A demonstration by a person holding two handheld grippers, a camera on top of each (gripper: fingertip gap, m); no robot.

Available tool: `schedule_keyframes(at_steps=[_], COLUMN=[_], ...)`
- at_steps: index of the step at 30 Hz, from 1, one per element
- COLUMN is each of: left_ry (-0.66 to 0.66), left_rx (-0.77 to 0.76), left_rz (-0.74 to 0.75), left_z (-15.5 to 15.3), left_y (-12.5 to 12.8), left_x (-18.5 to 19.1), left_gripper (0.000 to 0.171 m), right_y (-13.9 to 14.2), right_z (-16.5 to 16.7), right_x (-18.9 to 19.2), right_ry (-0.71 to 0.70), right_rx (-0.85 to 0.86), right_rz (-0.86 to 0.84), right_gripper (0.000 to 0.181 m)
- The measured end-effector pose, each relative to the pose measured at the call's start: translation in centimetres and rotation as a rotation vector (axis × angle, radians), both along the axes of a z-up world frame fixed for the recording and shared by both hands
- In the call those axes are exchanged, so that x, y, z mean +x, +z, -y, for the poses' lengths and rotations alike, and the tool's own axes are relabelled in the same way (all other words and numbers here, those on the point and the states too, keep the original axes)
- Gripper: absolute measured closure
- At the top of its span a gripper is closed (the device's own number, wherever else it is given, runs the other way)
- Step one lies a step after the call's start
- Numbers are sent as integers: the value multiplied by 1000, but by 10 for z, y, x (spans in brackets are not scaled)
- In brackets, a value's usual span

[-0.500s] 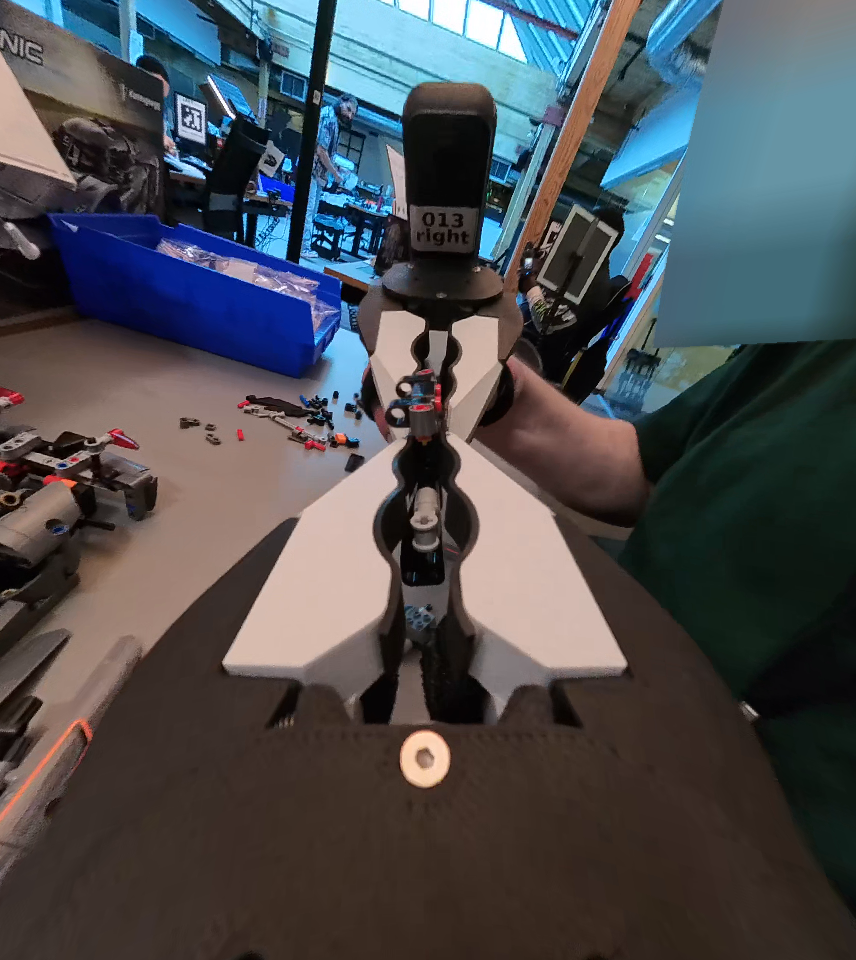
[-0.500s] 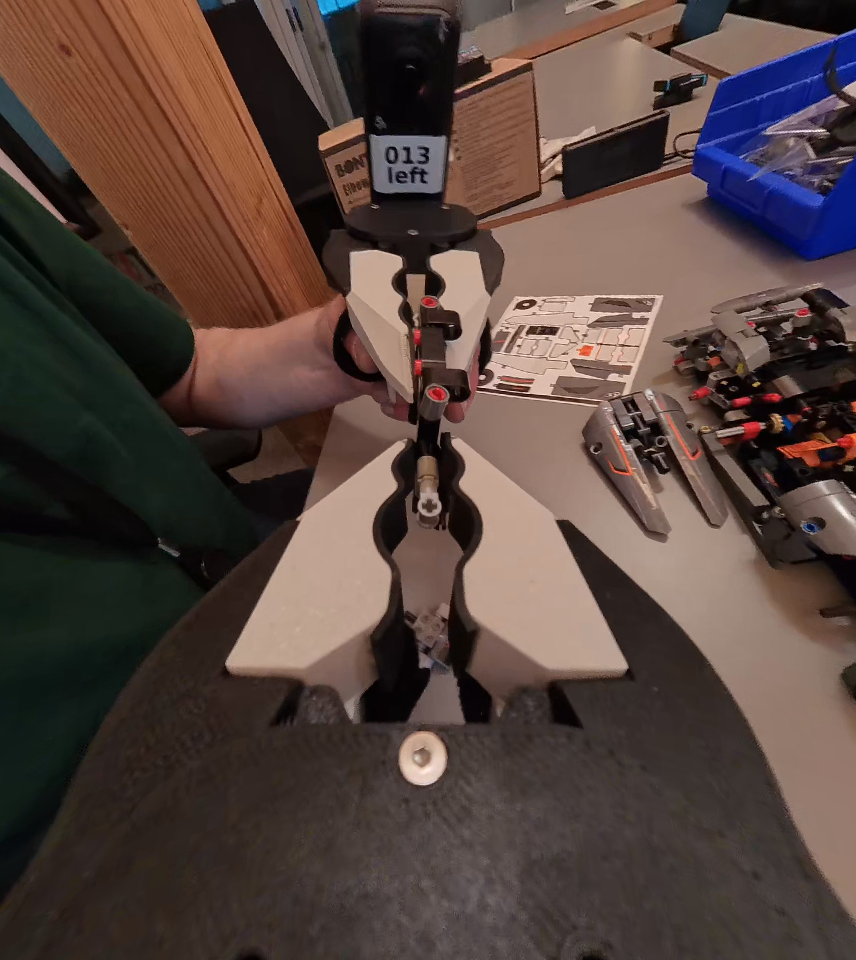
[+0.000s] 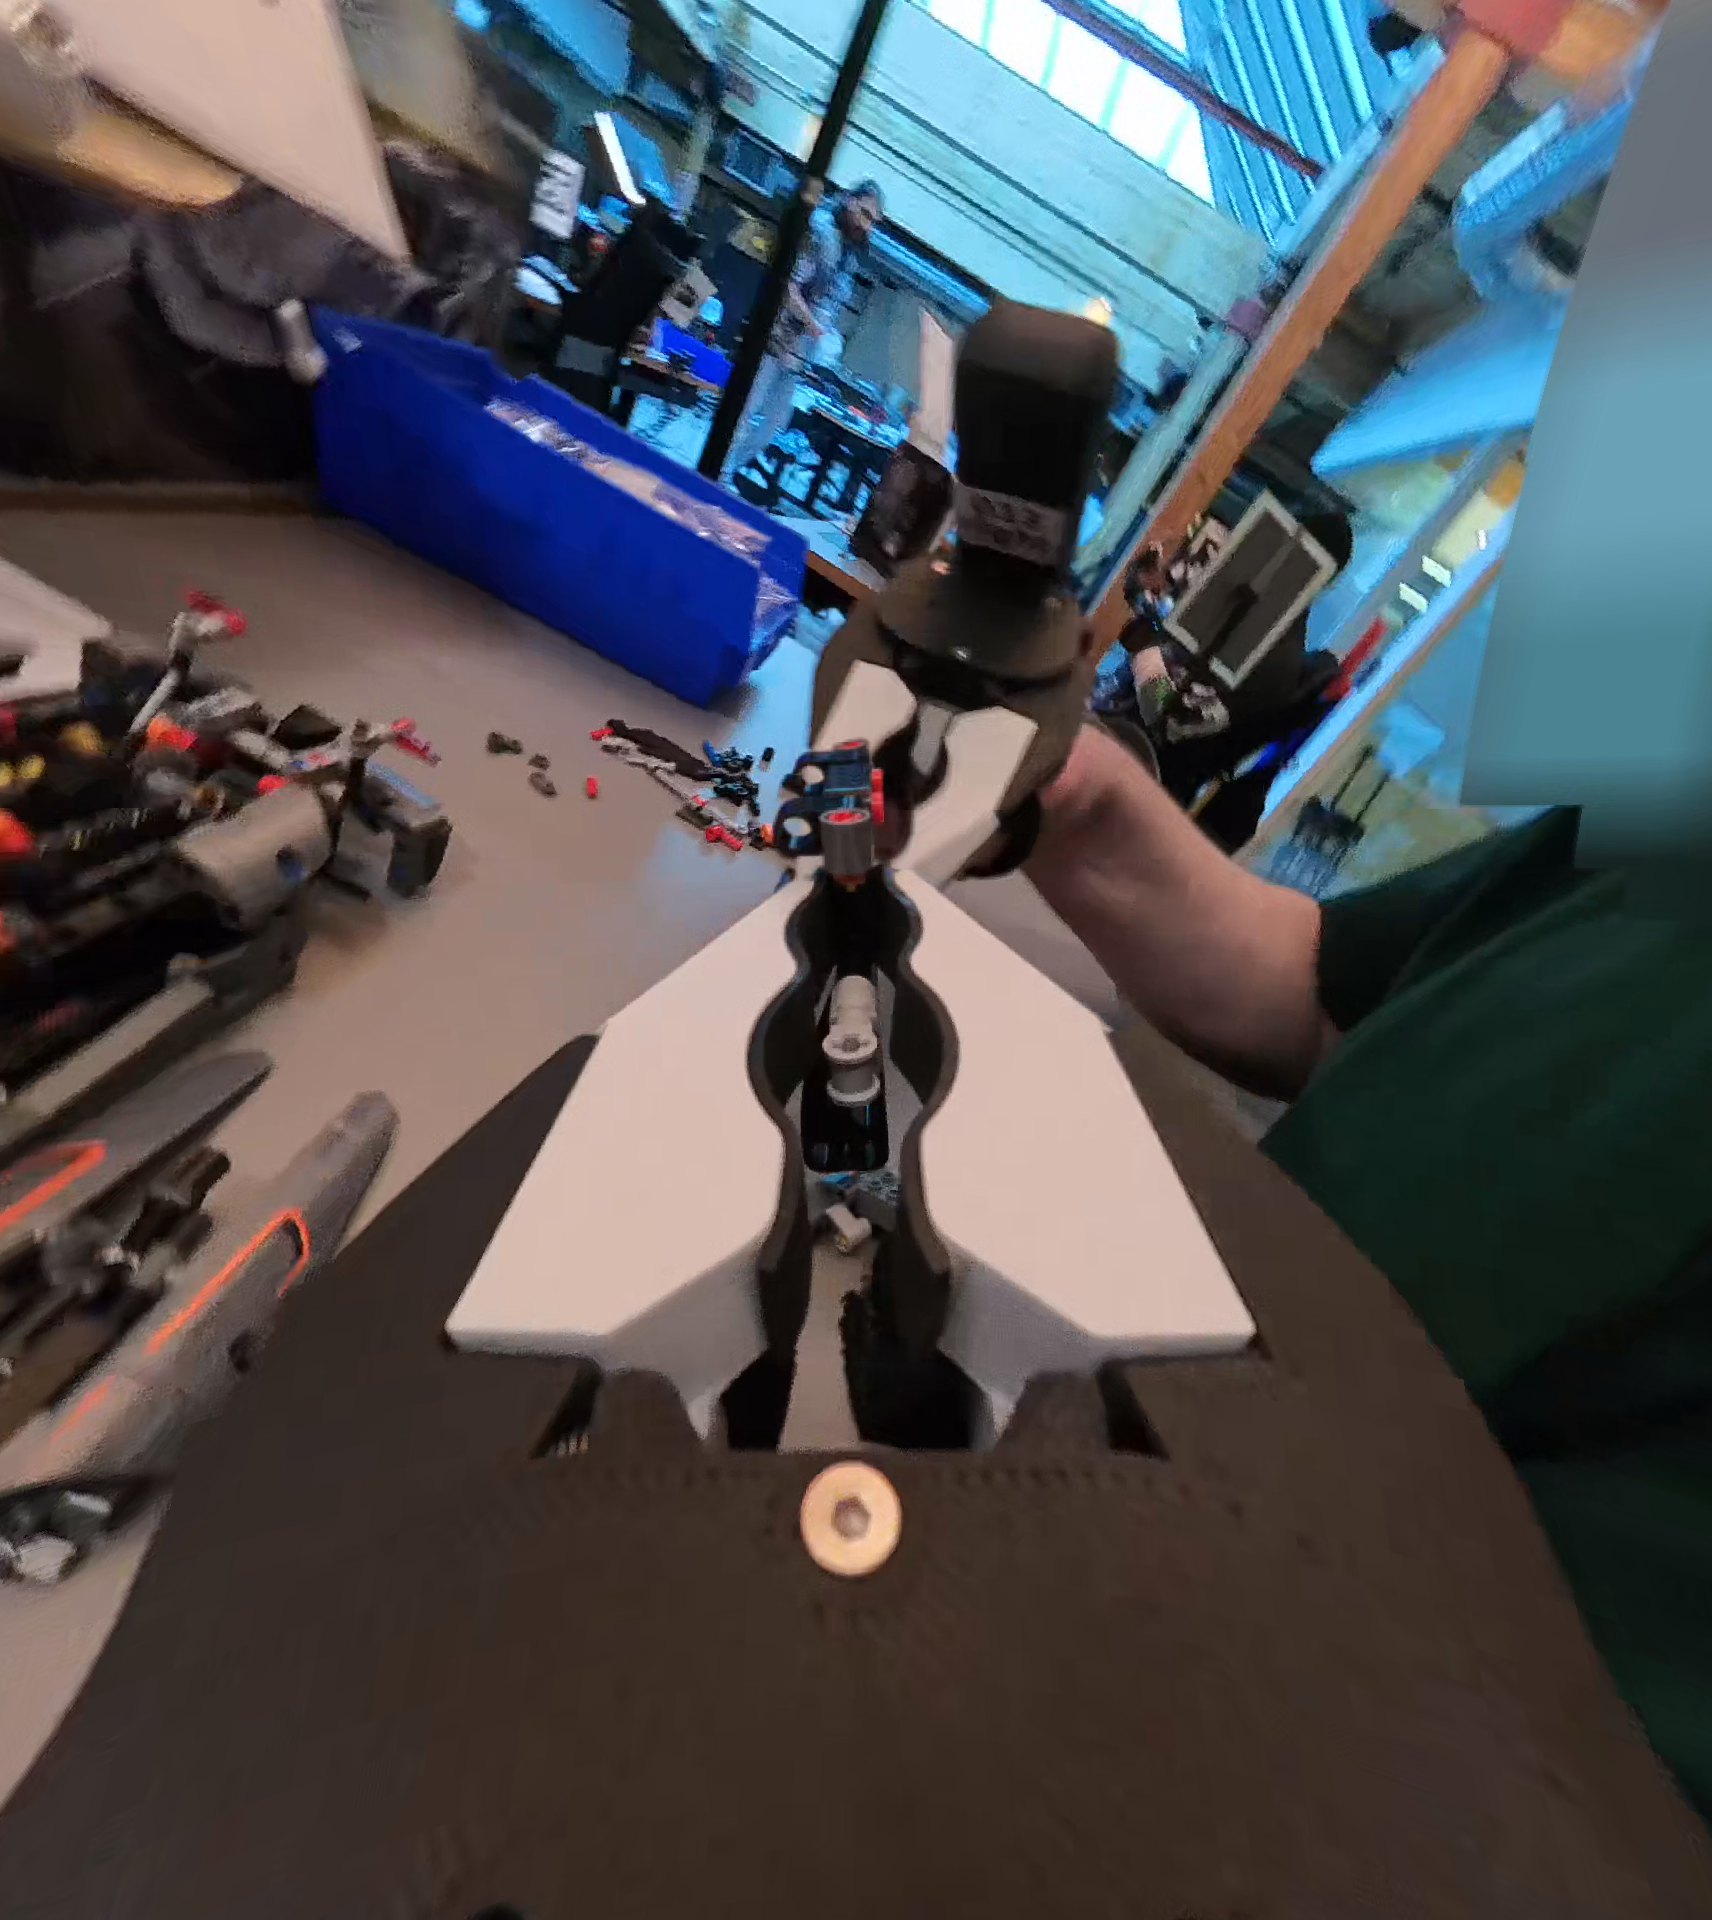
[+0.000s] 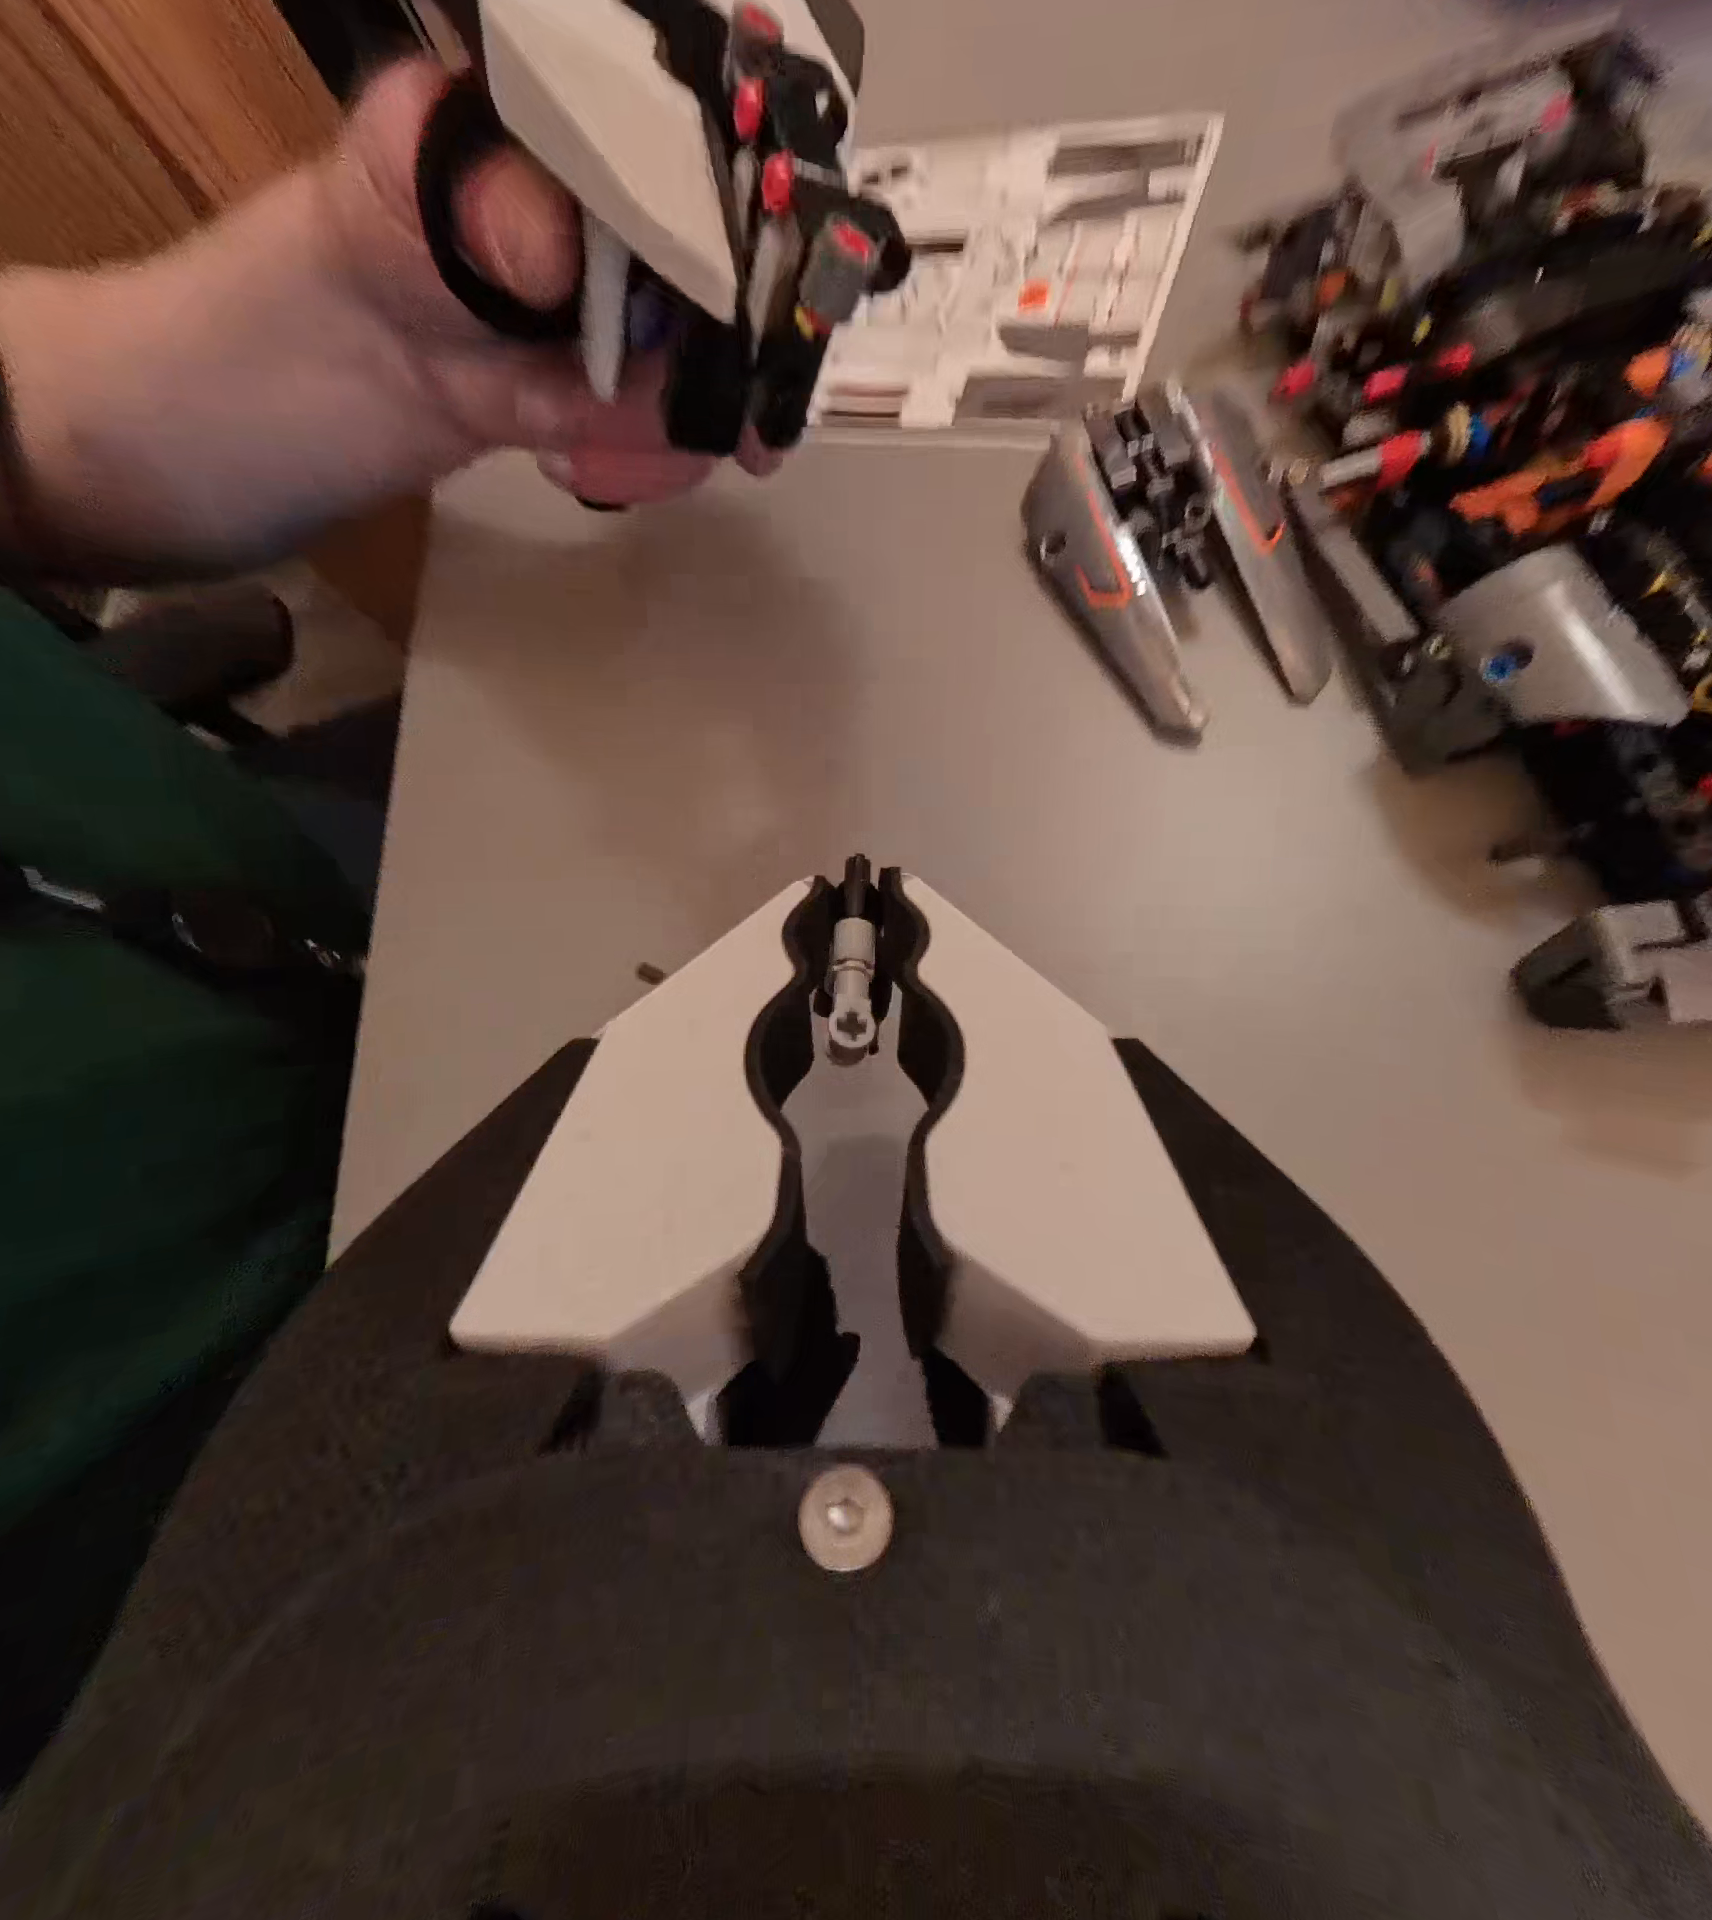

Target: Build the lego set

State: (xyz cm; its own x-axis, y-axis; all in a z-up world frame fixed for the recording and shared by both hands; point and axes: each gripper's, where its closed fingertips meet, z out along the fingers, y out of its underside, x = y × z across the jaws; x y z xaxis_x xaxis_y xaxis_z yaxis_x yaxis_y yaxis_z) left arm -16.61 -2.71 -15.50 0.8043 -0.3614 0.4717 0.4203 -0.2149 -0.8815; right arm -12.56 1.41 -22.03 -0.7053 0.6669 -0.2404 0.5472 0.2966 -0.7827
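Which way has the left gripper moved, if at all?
Yes: rightward. The left gripper and its black assembly now overlap the left edge of the sticker sheet, earlier just beside it.

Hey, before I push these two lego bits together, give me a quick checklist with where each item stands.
1. Left gripper shut on black pinned assembly: ok.
2. Right gripper shut on grey connector: ok.
3. Connector lined up with assembly: not ok, they sit apart, the assembly up to the left in the right wrist view.
4. Receiving hole picked out: cannot tell, blurred.
5. Half-built car apart from both grippers: ok.
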Motion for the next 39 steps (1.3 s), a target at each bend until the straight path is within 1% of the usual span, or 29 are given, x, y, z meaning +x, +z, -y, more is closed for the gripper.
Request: schedule_keyframes(at_steps=[2,3,5,8,11,12,13,15,16,18,20,22,24,26,28,31,33,35,39], left_ry=[9,41,50,61,79,79,83,95,97,124,114,137,122,124,133,150,167,199,190], left_rx=[-16,-22,-39,-82,-102,-95,-87,-86,-77,-52,-50,-43,-20,1,30,61,70,79,107], left_rz=[123,165,230,274,297,309,322,331,341,362,361,363,395,426,446,467,465,470,480], left_z=[-1,-3,-5,-8,-9,-9,-9,-10,-10,-10,-11,-12,-13,-14,-15,-15,-15,-16,-16], left_y=[-10,-15,-24,-35,-40,-39,-38,-38,-37,-33,-33,-33,-29,-27,-23,-20,-20,-21,-19], left_x=[-3,-7,-7,-4,-6,-6,-6,-6,-5,-7,-3,-4,0,2,4,6,8,7,8], left_gripper=[167,166,167,167,166,167,167,167,167,167,167,167,167,167,167,167,167,167,164], right_y=[-15,-22,-33,-50,-57,-57,-53,-34,-21,-5,3,9,15,19,25,38,40,39,41], right_z=[-1,-1,-3,-4,-4,-7,-11,-15,-14,-7,3,11,20,26,28,26,25,23,22], right_x=[2,3,2,4,3,2,-1,-5,-5,-2,2,0,-6,-16,-26,-36,-39,-41,-42], right_ry=[-4,-3,-17,-34,-54,-68,-96,-147,-163,-169,-153,-157,-164,-193,-249,-312,-328,-347,-346], right_rx=[6,-14,-24,-19,-4,18,38,50,49,61,61,42,3,-14,-56,-82,-13,59,75], right_rz=[63,98,129,192,197,178,138,43,-10,-62,-95,-115,-134,-180,-214,-294,-338,-360,-375], right_gripper=[174,174,173,171,156,154,153,154,154,153,152,150,144,142,146,159,168,170,172])
